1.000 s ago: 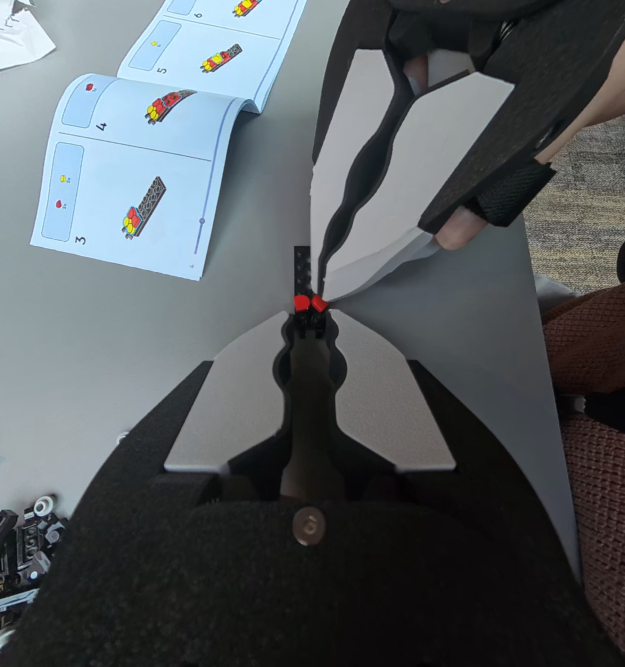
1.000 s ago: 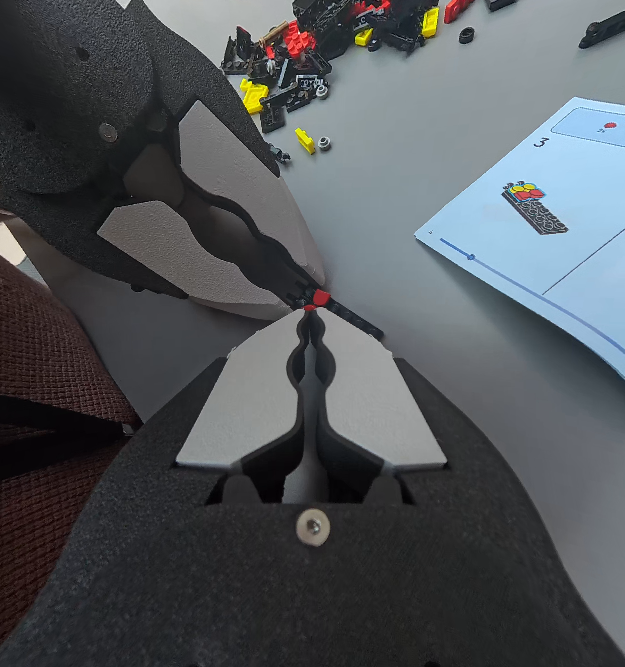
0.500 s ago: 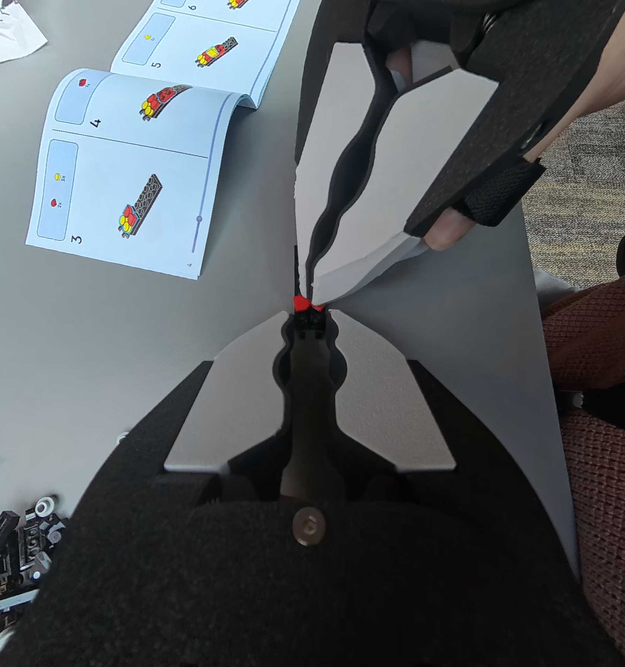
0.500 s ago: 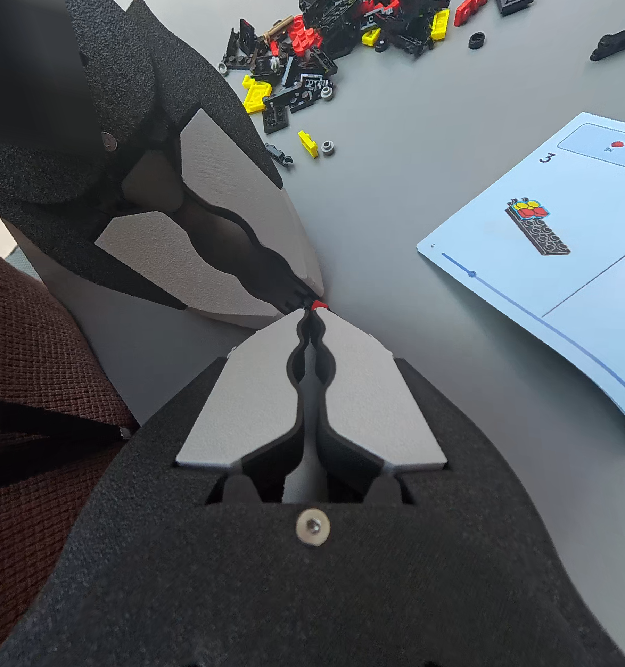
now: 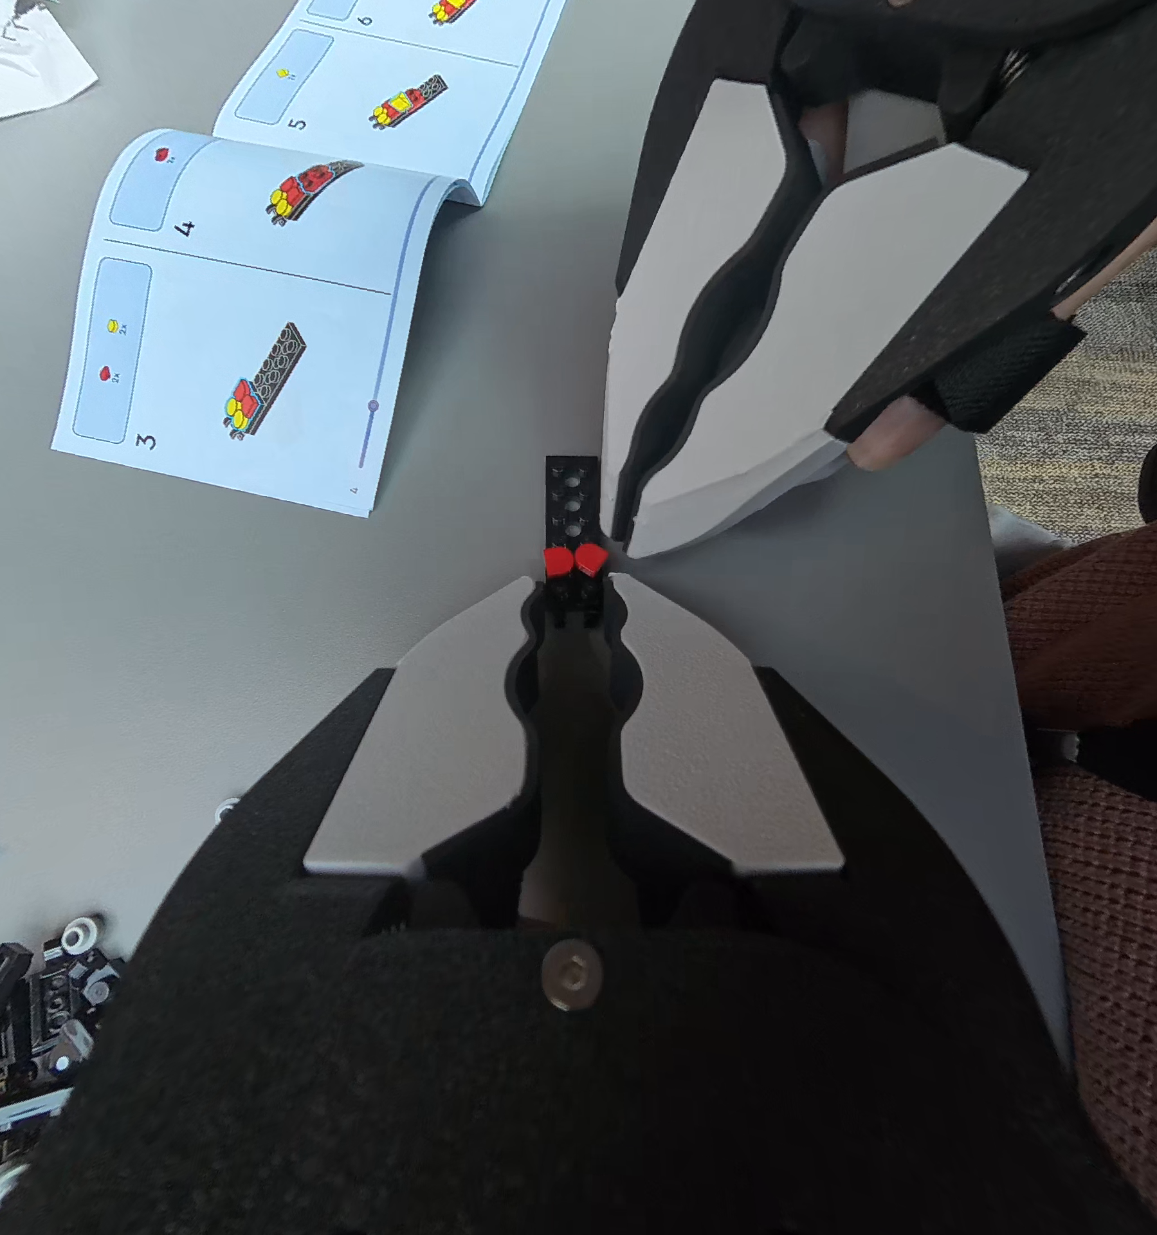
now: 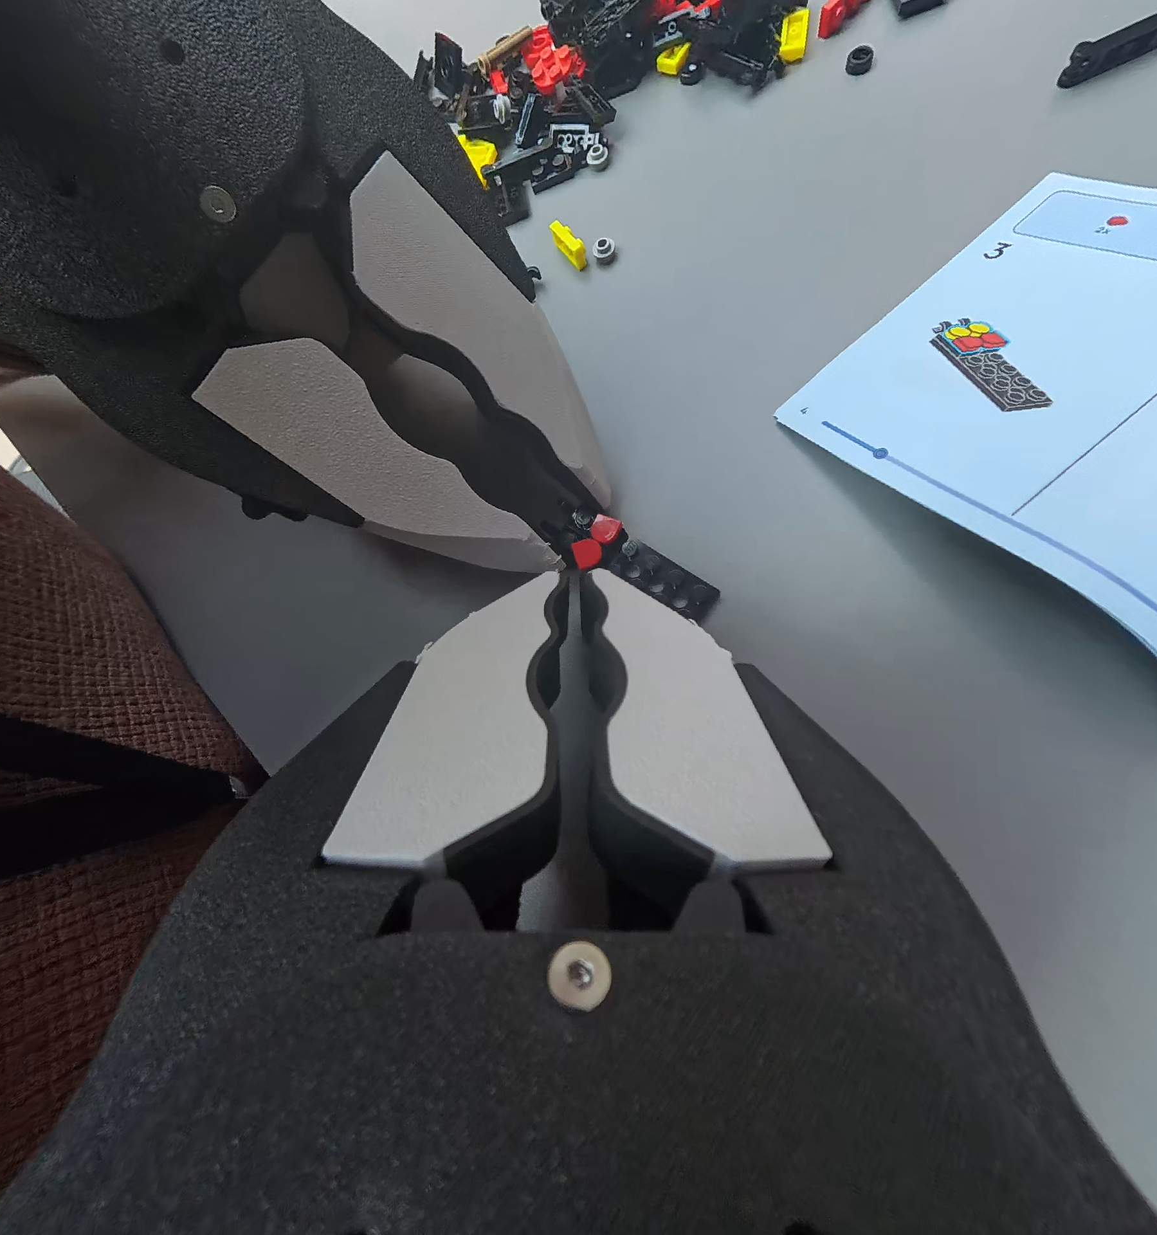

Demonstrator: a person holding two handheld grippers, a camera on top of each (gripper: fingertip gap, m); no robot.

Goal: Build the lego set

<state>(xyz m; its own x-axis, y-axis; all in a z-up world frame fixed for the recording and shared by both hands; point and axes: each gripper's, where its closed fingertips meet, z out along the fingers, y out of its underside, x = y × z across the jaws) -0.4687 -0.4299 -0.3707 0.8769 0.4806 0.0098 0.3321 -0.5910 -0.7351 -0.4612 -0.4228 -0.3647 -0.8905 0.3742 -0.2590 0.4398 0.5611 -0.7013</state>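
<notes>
Left wrist view: your left gripper point(image 5: 572, 588) is closed narrow on the near end of the black plate point(image 5: 571, 498), which lies flat on the grey table point(image 5: 161, 635). The plate's long axis runs straight ahead, in line with the gripper's fingers, so its free end points away from you toward the instruction booklet point(image 5: 241, 321). Two red pieces point(image 5: 574, 560) sit side by side across the plate, just beyond the left fingertips; the studs past them are bare.

Right wrist view: your right gripper point(image 6: 572, 578) is drawn almost fully together and appears to carry nothing. Its tips stand just beside the nearer red piece, at the plate's right edge, and whether they touch it cannot be told. From this side the plate runs obliquely, away and to the right.

The coming move turns on this: the right gripper is the free one, yet the loose parts pile point(image 6: 595, 73) lies well apart from it, beyond the left gripper. The open page suggests yellow pieces come next; a small yellow part point(image 6: 567, 244) lies alone near the pile.

Hidden: the plate's gripped end sits in shadow between the left fingers, and its underside and the red pieces' seating are not visible. The pile is cut off at the frame edge.
</notes>
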